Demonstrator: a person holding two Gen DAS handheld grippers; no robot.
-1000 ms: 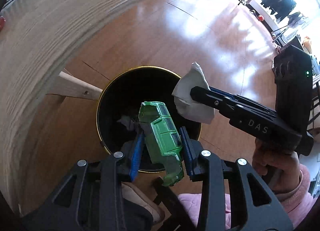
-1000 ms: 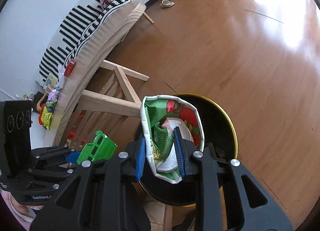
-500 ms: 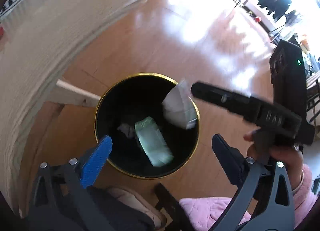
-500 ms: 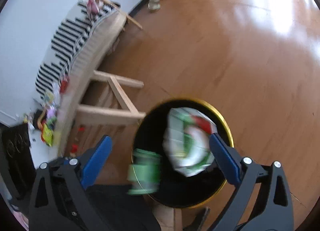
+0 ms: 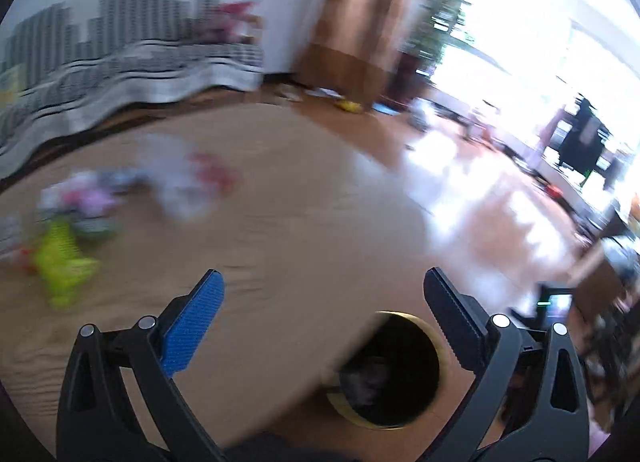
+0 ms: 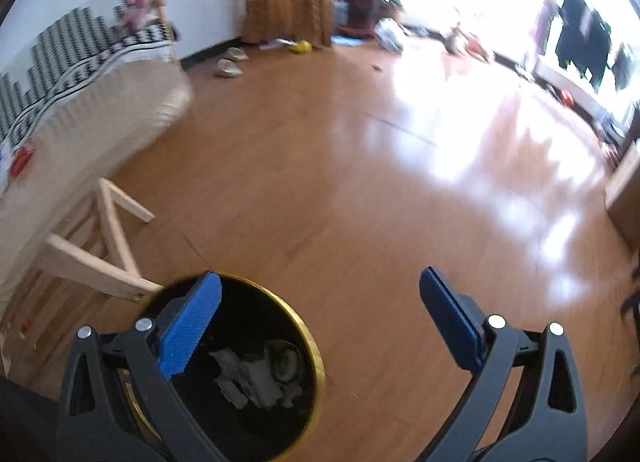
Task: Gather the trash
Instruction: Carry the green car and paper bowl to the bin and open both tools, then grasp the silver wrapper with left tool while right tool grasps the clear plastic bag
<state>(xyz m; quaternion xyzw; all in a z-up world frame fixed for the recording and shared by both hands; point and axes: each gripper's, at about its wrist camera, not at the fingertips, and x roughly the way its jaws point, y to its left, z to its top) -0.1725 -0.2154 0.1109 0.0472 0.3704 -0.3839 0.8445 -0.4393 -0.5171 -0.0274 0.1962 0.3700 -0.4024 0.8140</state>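
Note:
The black bin with a gold rim (image 6: 308, 338) stands on the wood floor, with crumpled trash (image 6: 256, 374) inside; it also shows in the left wrist view (image 5: 434, 350), partly behind the table edge. My left gripper (image 5: 320, 310) is open and empty above the round wooden table (image 5: 280, 229). Blurred litter lies on the table: a yellow-green wrapper (image 5: 60, 262), pink and white pieces (image 5: 84, 197) and a clear bag with red (image 5: 188, 181). My right gripper (image 6: 318, 314) is open and empty above the bin's right side.
The table's wooden legs (image 6: 100, 258) stand left of the bin. A striped cloth (image 6: 60, 57) covers the table's far side. A red item (image 6: 18, 159) lies on the table. Slippers (image 6: 228, 65) and clutter lie on the floor by the curtain. Furniture stands at the right.
Both grippers opened and dropped the green toy car and the snack bag into the bin. Both have since lifted and tilted up; the left now looks across the tabletop.

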